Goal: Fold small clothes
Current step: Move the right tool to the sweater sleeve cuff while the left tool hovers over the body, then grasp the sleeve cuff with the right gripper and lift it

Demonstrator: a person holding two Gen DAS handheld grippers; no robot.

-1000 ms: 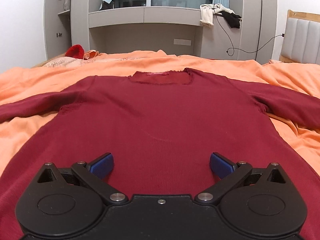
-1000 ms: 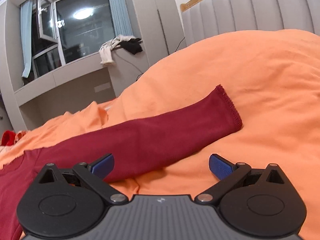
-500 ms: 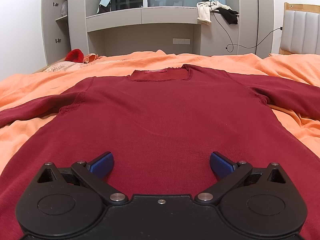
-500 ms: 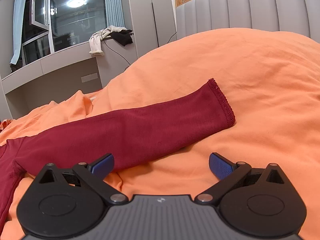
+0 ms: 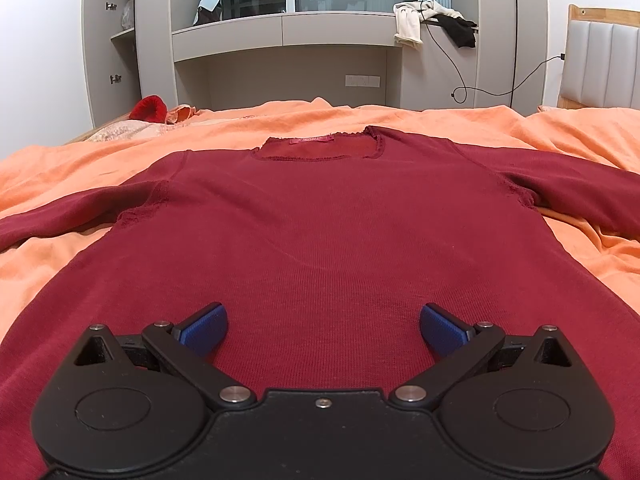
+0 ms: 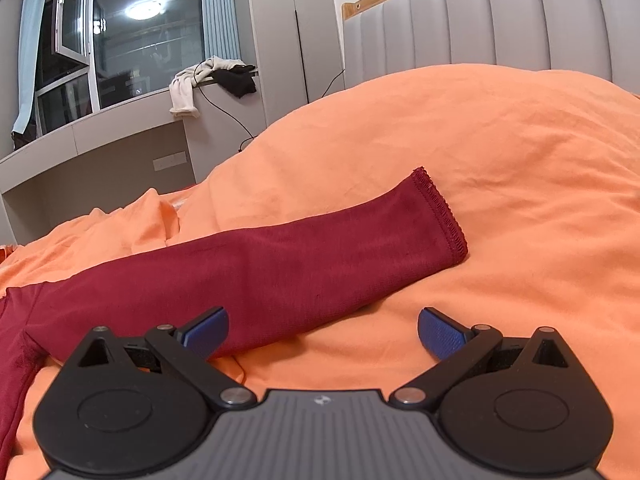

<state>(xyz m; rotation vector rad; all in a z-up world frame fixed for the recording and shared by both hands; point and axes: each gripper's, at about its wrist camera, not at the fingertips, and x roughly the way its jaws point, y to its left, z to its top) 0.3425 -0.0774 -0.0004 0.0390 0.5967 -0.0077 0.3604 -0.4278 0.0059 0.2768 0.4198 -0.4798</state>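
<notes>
- Black linkage and blue pads frame the bottom of each wrist view; the left gripper (image 5: 322, 328) has its jaws spread wide, with nothing between the pads.
- Under and ahead of it lies the maroon sweater (image 5: 320, 232), spread flat and face up on the orange bedcover (image 5: 60, 168), hem end nearest the camera. Whether the pads touch the knit cannot be told.
- The right gripper (image 6: 322, 330) is likewise wide open and holds nothing. Its left pad shows in front of the lower edge of the sweater's sleeve (image 6: 280, 264); its right pad is over bare bedcover.
- That sleeve runs from the body at the left edge of the right wrist view up and to the right, lying flat over a mound of bedcover, and ends in a stitched cuff (image 6: 440, 212).
- In the left wrist view both sleeves stretch outward to either side of the body, and the square neckline (image 5: 320, 148) with a pink label lies at the far end.
- Beyond the sweater, near the far left corner of the bed, sits a red item (image 5: 150, 108) beside some pale fabric.
- A padded grey headboard (image 6: 500, 20) with a wooden rim rises on the right.
- Farthest off stands a grey built-in unit (image 5: 280, 32) below a window, with white and black clothes (image 5: 432, 20) draped on its ledge and a black cable (image 5: 460, 80) hanging down.
</notes>
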